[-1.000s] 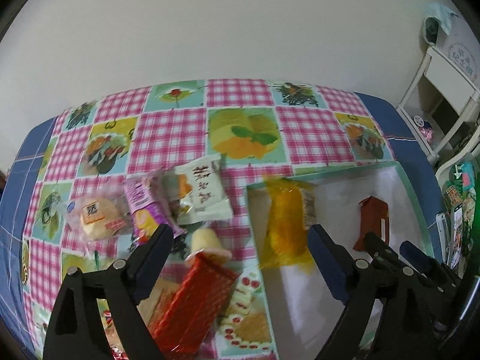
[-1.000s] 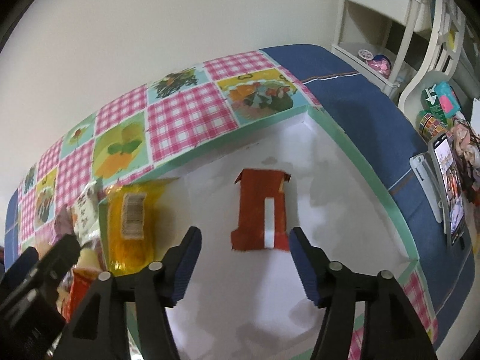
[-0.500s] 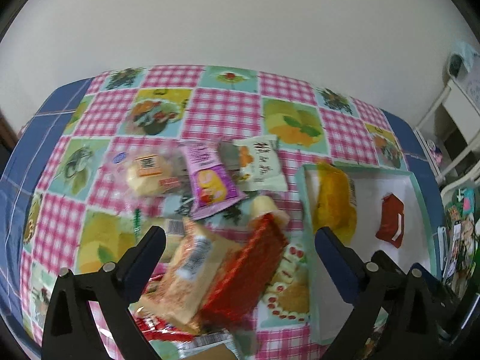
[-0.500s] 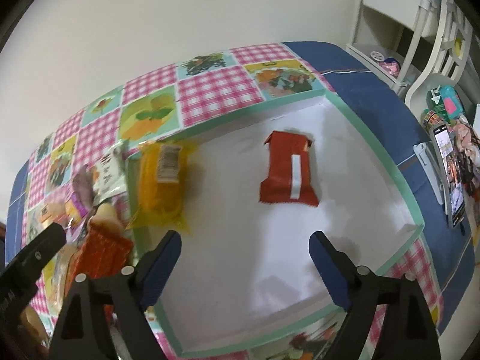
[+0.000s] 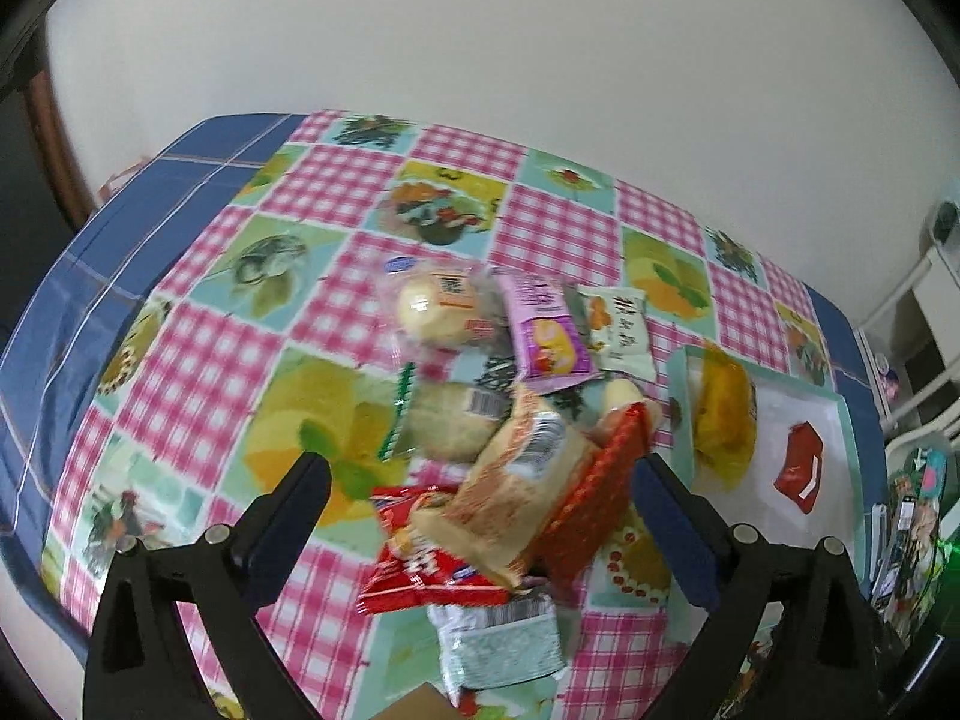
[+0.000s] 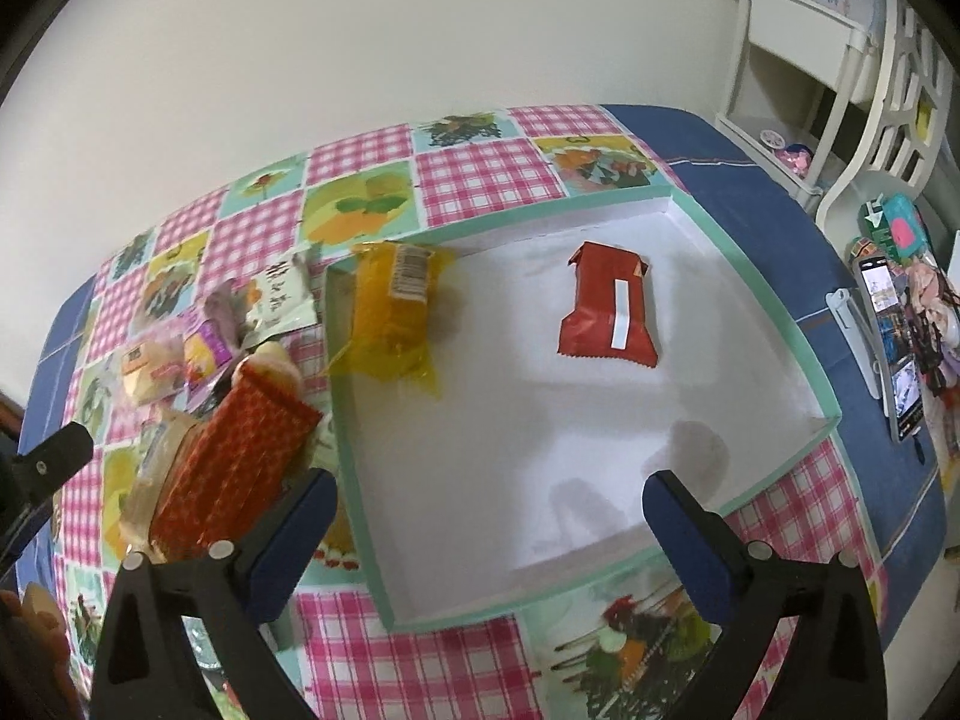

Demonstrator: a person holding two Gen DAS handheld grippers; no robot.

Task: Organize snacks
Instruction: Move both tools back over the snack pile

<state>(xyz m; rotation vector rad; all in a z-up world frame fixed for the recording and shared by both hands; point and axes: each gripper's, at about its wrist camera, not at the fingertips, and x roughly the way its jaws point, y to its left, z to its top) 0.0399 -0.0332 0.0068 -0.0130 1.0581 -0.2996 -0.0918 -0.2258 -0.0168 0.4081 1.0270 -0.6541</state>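
Note:
A pile of wrapped snacks lies on the checked tablecloth: a tan packet [image 5: 516,498], a red patterned packet [image 5: 594,492] [image 6: 234,462], a red-and-white packet [image 5: 414,564], a purple packet [image 5: 546,336] and a bun in clear wrap [image 5: 432,306]. A shallow white tray with a green rim [image 6: 774,312] [image 5: 855,480] holds a yellow packet [image 6: 393,312] [image 5: 723,414] and a red packet [image 6: 609,315] [image 5: 798,471]. My left gripper [image 5: 474,516] is open and empty above the pile. My right gripper [image 6: 489,534] is open and empty above the tray's near part.
A grey-silver packet [image 5: 498,645] lies nearest the left gripper. A white shelf unit [image 6: 804,60] and a white chair [image 6: 888,138] stand right of the table. A phone [image 6: 888,348] lies on the blue cloth beside the tray.
The left gripper has drawn back and swung left, so more of the snack pile shows. The right gripper has pulled back from the red packet, showing the whole tray.

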